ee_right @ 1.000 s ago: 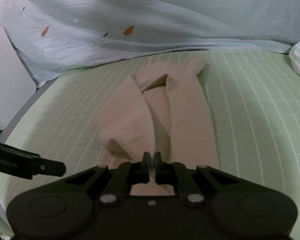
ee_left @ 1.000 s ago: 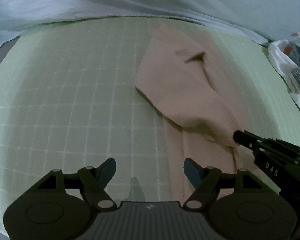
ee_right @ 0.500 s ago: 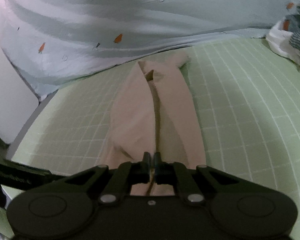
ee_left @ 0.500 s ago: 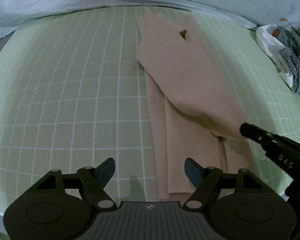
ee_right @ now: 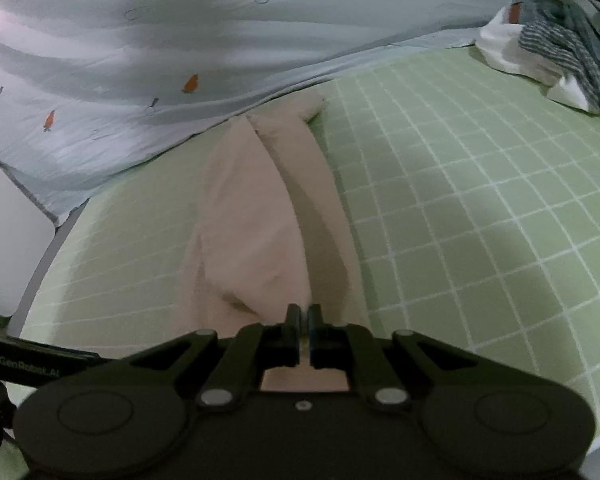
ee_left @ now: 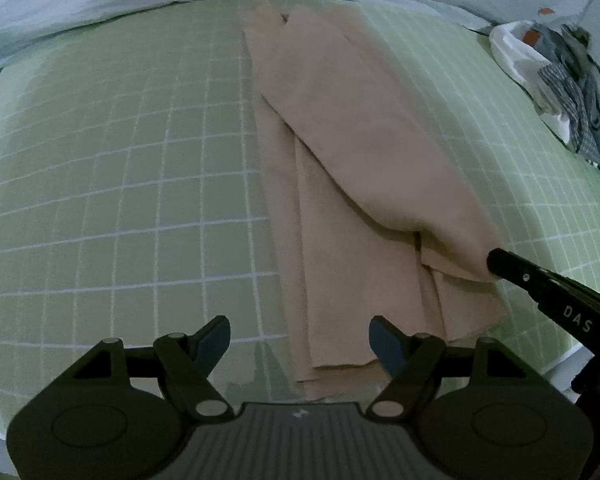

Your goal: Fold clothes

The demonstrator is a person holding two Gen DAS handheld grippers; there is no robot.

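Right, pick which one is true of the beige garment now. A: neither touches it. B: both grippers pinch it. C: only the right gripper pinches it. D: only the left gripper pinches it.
C: the right gripper is closed on the beige garment's top layer, while the left gripper is open.

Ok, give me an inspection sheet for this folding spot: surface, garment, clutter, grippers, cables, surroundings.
Surface: green grid mat, flat.
Job's things: beige garment, long and narrow, top layer folded over lengthwise.
Clutter: heap of checked and white clothes at the mat's far right corner.
Grippers: left hand-held gripper open, above the garment's near edge; right hand-held gripper shut on the folded layer's near end.
Cables: nothing seen.
Surroundings: pale blue printed sheet beyond the mat; white panel at left.
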